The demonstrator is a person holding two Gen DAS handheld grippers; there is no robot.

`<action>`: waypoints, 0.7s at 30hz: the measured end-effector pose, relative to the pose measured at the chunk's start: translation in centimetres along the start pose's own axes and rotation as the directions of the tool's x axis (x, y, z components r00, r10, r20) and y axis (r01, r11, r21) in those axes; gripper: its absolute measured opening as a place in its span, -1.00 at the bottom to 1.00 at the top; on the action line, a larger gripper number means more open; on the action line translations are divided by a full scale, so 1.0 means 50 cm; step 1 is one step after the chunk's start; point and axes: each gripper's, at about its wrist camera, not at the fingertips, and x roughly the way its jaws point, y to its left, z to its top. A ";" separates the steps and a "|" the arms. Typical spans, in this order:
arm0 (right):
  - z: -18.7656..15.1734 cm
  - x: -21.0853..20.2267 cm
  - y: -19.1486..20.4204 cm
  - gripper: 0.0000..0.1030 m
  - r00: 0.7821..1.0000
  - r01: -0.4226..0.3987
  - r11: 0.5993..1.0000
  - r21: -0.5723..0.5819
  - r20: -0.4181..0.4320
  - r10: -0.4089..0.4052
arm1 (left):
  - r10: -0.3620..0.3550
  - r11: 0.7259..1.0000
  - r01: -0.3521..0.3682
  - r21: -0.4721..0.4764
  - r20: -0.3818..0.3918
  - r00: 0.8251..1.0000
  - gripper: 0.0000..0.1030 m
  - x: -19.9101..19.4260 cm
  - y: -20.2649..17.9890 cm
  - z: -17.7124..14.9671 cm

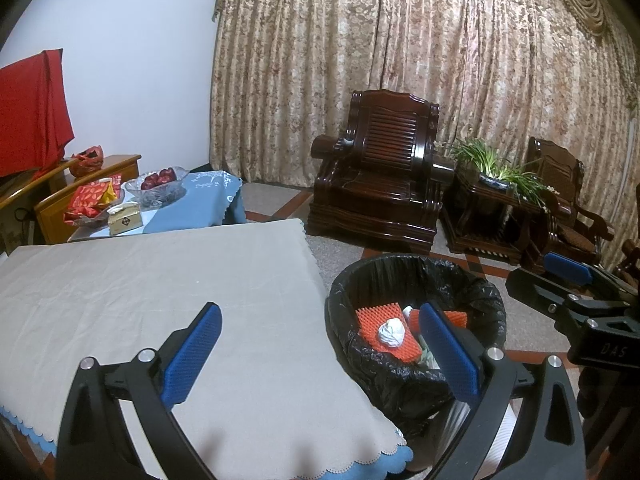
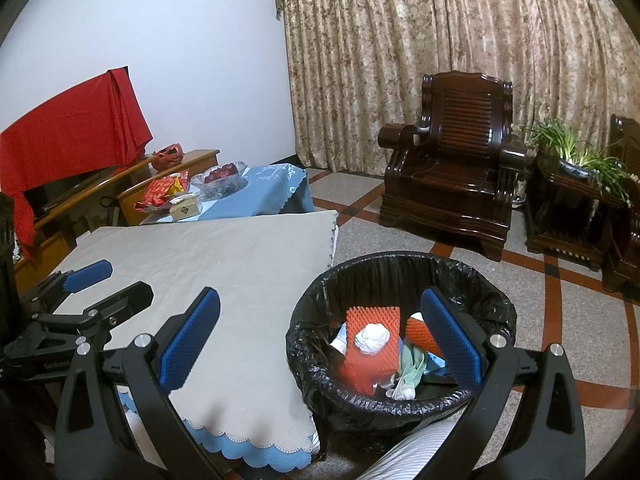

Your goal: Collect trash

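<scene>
Hovering with jaws spread wide and nothing between them, the left gripper (image 1: 320, 354) straddles the near edge of the table and the bin, while the right gripper (image 2: 320, 340) is likewise spread and empty above the bin's near rim. The trash now lies inside the black-lined trash bin (image 2: 400, 266), which stands on the floor touching the table's near corner: an orange foam fruit net (image 2: 372, 354) with a crumpled white tissue ball (image 2: 372, 339) on top of it, a second orange net (image 2: 420, 334) beside it, and pale green and blue scraps (image 2: 412, 366) below. The beige tablecloth (image 1: 160, 280) shows no loose item, so collection appears close to complete. Remaining hazards are judged as follows. The tissue ball rests unsecured on a springy net; any knock against the bin could roll it off or over the rim. The bin liner (image 1: 404, 376) is loose and wrinkled, so a fingertip dragged across it could snag and pull it inward. The two grippers are near each other, so crossing paths risks a collision. A striped sleeve or trouser leg (image 2: 412, 452) lies just beside the bin; which it is cannot be told.
</scene>
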 end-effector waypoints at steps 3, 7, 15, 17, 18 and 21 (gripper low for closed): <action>-0.001 0.002 0.004 0.90 1.000 -0.001 1.000 0.000 -0.003 0.001 | 0.001 1.000 -0.001 0.000 0.002 1.000 0.88 0.000 -0.001 0.000; -0.001 0.003 0.006 0.90 1.000 -0.001 1.000 0.000 -0.004 0.001 | 0.000 1.000 0.000 0.000 -0.001 1.000 0.88 0.000 -0.001 0.000; -0.010 0.011 0.004 0.90 1.000 -0.004 1.000 0.002 -0.014 0.004 | -0.002 1.000 0.002 -0.001 0.002 1.000 0.88 -0.002 -0.003 -0.002; -0.010 0.009 -0.001 0.90 1.000 -0.004 1.000 0.002 -0.015 0.004 | -0.002 1.000 0.002 -0.001 0.000 1.000 0.88 -0.001 -0.003 -0.001; -0.011 0.009 0.000 0.90 1.000 -0.004 1.000 0.002 -0.015 0.004 | 0.000 1.000 0.000 0.000 -0.002 1.000 0.88 -0.001 -0.003 -0.004; -0.012 0.010 0.000 0.90 1.000 -0.004 1.000 0.003 -0.017 0.004 | 0.002 1.000 -0.002 -0.002 -0.006 1.000 0.88 -0.001 -0.003 -0.010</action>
